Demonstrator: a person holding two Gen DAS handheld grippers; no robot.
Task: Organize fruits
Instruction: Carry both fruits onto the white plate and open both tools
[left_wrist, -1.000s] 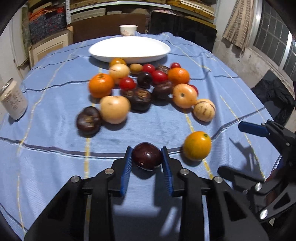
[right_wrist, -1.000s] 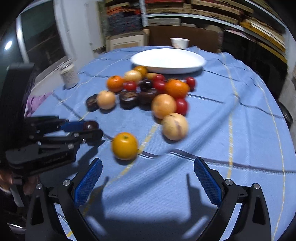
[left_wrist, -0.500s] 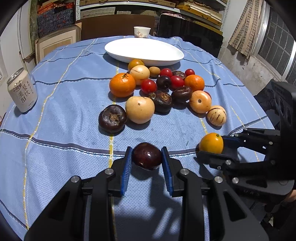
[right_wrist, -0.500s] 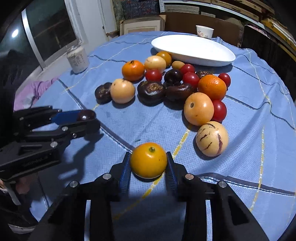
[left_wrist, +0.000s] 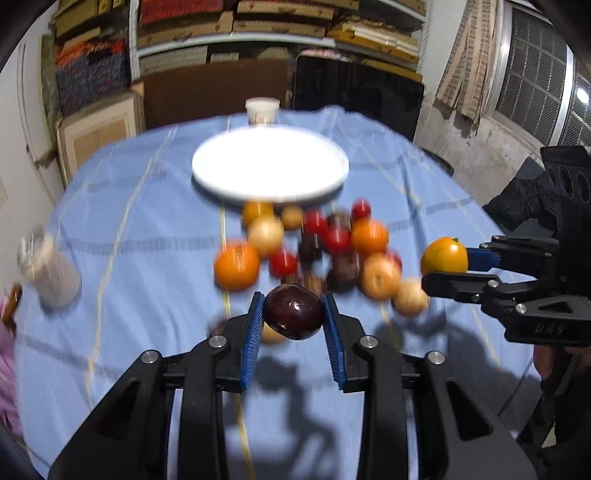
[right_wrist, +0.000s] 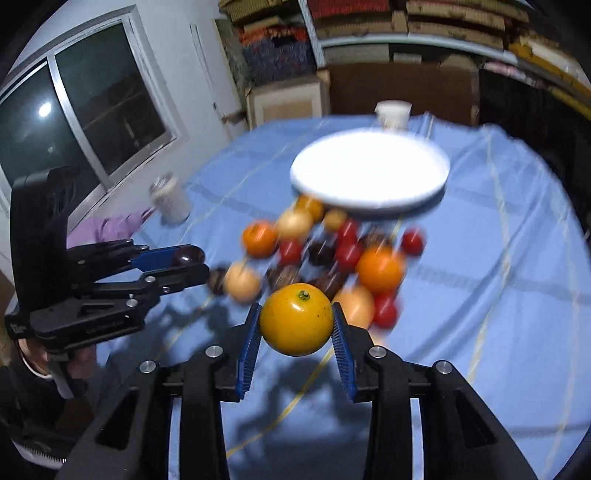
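The left claw (left_wrist: 294, 318) gripped a dark purple fruit (left_wrist: 294, 312) at lower centre; the right claw (right_wrist: 295, 325) gripped a yellow-orange fruit (right_wrist: 295, 319), both above the blue-clothed surface (left_wrist: 147, 206). Remaining fruits (left_wrist: 314, 247) lay clustered just below the white plate (left_wrist: 269, 164).

Both grippers (left_wrist: 294, 317) (right_wrist: 295, 325) clamped, raised

Glossy, smooth-skinned dark purple round fruit (left_wrist: 293, 312); glossy yellow-orange round fruit (right_wrist: 295, 319), faintly speckled. Beneath them, matt woven blue cloth tablecloth (left_wrist: 147, 229). Beyond, smooth white oval plate (left_wrist: 270, 165), possibly glazed ceramic; blurred.
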